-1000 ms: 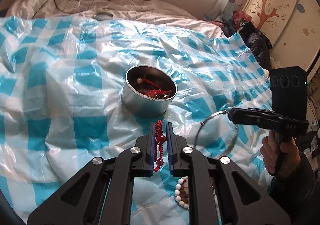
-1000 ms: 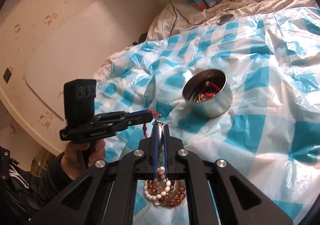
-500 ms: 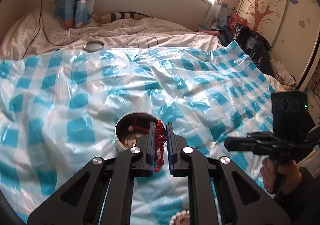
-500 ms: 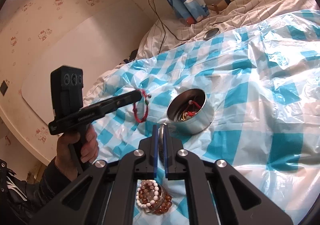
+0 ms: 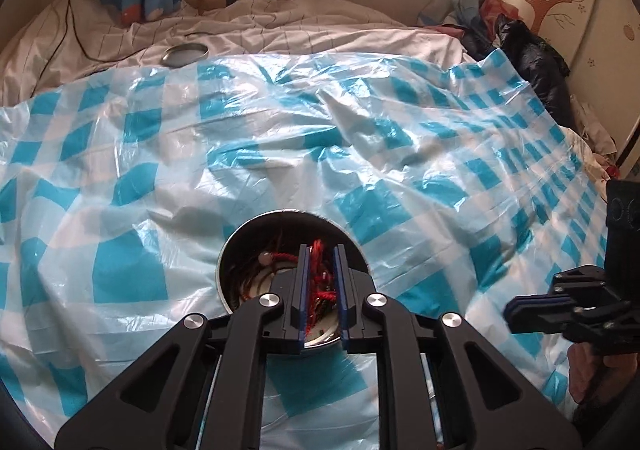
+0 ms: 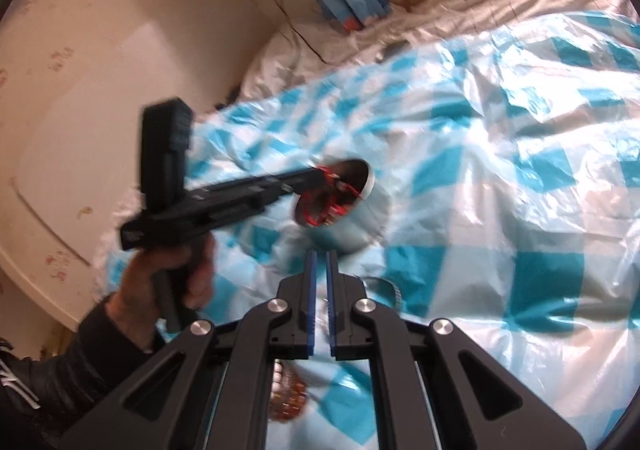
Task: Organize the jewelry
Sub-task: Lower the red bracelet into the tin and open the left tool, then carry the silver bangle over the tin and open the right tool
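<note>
A round metal tin (image 5: 240,246) sits on the blue-checked plastic sheet and holds red cords and other jewelry. My left gripper (image 5: 320,254) hangs right over the tin's mouth, shut on a red cord bracelet (image 5: 318,278) that dangles into it; the right wrist view shows the same (image 6: 320,176). My right gripper (image 6: 319,262) is nearly shut with a narrow empty gap, just in front of the tin (image 6: 360,210). A silver bangle (image 6: 390,288) lies on the sheet beside its right finger. Beaded bracelets (image 6: 286,396) lie under it.
The crinkled checked sheet (image 5: 360,138) covers a bed. The tin's lid (image 5: 185,53) lies far back on the striped bedding. Dark clothes (image 5: 532,58) are piled at the bed's right side by a wardrobe.
My left gripper has carried the red bracelet forward over the tin and lowered it into the mouth. My right gripper no longer holds the silver bangle, which now lies on the sheet.
</note>
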`<state>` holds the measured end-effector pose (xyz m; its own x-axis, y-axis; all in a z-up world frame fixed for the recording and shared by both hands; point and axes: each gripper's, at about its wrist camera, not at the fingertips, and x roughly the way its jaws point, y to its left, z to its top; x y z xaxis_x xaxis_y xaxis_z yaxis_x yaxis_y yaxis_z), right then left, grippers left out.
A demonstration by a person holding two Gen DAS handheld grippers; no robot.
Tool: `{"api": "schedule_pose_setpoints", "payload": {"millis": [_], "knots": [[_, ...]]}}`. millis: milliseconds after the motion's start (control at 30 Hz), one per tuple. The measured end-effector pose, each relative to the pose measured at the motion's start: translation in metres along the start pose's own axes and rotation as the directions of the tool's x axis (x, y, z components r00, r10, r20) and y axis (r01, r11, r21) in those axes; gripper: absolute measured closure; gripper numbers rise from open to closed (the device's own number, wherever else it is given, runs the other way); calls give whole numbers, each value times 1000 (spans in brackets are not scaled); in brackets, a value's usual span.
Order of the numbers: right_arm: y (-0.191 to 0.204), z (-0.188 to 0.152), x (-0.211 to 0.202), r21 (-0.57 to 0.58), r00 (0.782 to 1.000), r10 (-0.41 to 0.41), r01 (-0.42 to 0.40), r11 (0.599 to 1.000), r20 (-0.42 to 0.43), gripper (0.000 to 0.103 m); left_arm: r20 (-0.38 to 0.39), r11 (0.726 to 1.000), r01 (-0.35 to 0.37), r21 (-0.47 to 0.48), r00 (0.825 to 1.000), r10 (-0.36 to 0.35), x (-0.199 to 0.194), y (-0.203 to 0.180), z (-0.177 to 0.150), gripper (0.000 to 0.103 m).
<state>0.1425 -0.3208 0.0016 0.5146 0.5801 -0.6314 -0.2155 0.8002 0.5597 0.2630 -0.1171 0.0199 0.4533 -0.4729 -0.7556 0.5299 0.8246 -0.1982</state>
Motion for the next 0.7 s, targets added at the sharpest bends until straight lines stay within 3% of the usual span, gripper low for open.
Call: {"api": "schedule_pose_setpoints", "payload": {"millis": [67,133,200,233,467,567,700], "knots": [[-6,-3,8,-3,998,-61,61,998,-34,97,-1,1000,0,-9,1000,0,-2,3,0,83],[-11,-7,17,1,993,-100,100,995,-67,89,4,1000,2,-15,1000,-2,-7,4,-1,76],[-12,-11,26,-25,984,-150,148,989,-99,69,13,1000,-6,-15,1000,6,-15,4,-3,68],[-12,-12,30,-36,981,-165,162,986,-106,68,17,1000,-6,-15,1000,6,-19,4,-4,67],[-6,-25,55,-127,957,-244,225,966,-158,69,52,1000,-13,-22,999,14,-60,3,-31,55],[-3,-26,56,-150,953,-267,246,958,-144,94,80,998,-19,-67,996,24,-78,10,-49,53],[10,-16,34,-144,972,-230,221,964,-46,97,118,983,20,-180,993,1,-87,32,-72,52]]}}
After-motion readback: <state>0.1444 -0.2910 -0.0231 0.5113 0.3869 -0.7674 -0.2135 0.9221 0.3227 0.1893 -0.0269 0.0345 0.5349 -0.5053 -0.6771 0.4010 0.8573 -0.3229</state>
